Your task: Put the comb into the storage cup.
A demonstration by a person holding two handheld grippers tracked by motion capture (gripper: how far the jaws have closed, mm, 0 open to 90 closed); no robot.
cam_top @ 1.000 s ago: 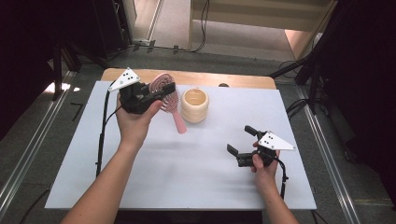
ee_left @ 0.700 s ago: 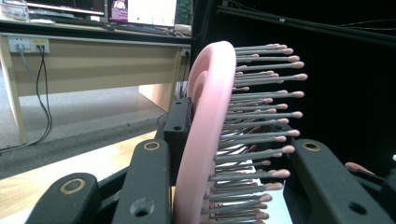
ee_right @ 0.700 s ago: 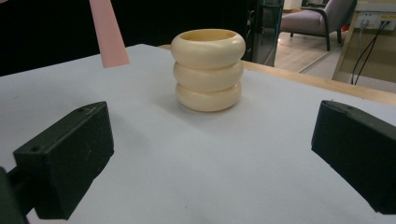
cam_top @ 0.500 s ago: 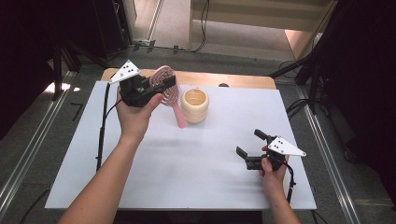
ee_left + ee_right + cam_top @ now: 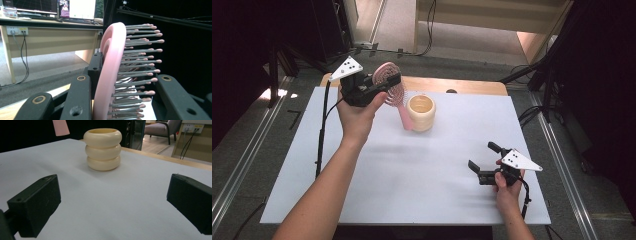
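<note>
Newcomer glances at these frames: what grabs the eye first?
First, the pink plastic hairbrush with grey pink-tipped bristles, lifted off the table at the far left, its head clamped in the left gripper. Next, the cream holder shaped like three stacked rings, standing upright on the white table sheet just right of the brush handle. The right gripper rests near right, jaws open and empty.

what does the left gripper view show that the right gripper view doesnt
Left gripper view: the pink hairbrush head clamped between the left gripper jaws, bristles pointing sideways, with a desk and monitors behind. Right gripper view: the cream ribbed cup standing upright on the white table, seen past the right gripper with jaws wide apart and nothing between them. Both: part of the pink brush; its handle end hangs at the right gripper view's top.
</note>
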